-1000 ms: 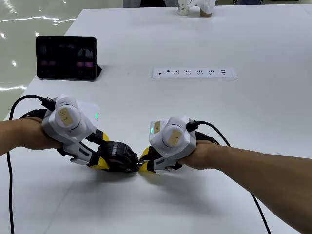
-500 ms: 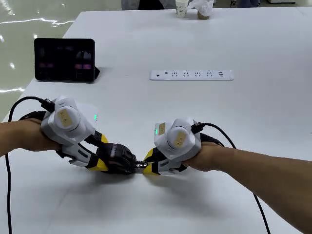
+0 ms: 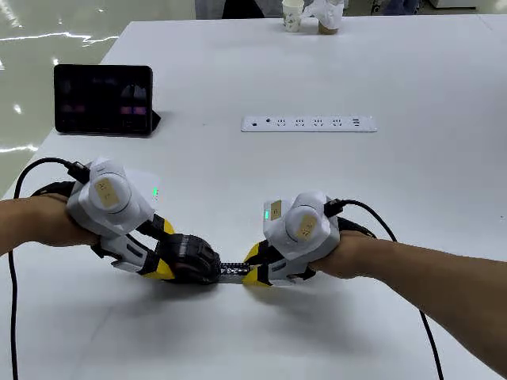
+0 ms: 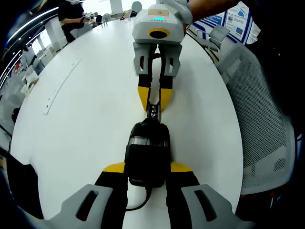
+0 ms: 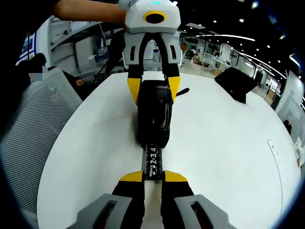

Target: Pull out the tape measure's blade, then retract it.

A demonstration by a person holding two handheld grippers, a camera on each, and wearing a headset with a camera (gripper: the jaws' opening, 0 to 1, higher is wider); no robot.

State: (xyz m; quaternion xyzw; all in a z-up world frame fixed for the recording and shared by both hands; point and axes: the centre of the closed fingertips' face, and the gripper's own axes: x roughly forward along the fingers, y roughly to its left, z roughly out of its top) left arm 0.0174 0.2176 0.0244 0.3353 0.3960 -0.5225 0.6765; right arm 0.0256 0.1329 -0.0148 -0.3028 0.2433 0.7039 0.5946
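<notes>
My left gripper (image 4: 147, 168) was clamped around the tape measure (image 4: 147, 150), which sat between its jaws. My right gripper (image 5: 153, 177), facing it, pinched the blade (image 5: 153, 161), a short stretch drawn out between them over the table (image 3: 317, 182).

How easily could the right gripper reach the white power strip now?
Probably not freely: the table between the right gripper and the power strip is bare, but its jaws are shut on the tape measure's blade, whose case the left gripper holds.

Two grippers: left gripper (image 3: 166, 247), right gripper (image 3: 253, 265). One tape measure (image 3: 190, 259), one tablet (image 3: 103, 99), one power strip (image 3: 309, 123). One paper cup (image 3: 292, 13), top edge.
</notes>
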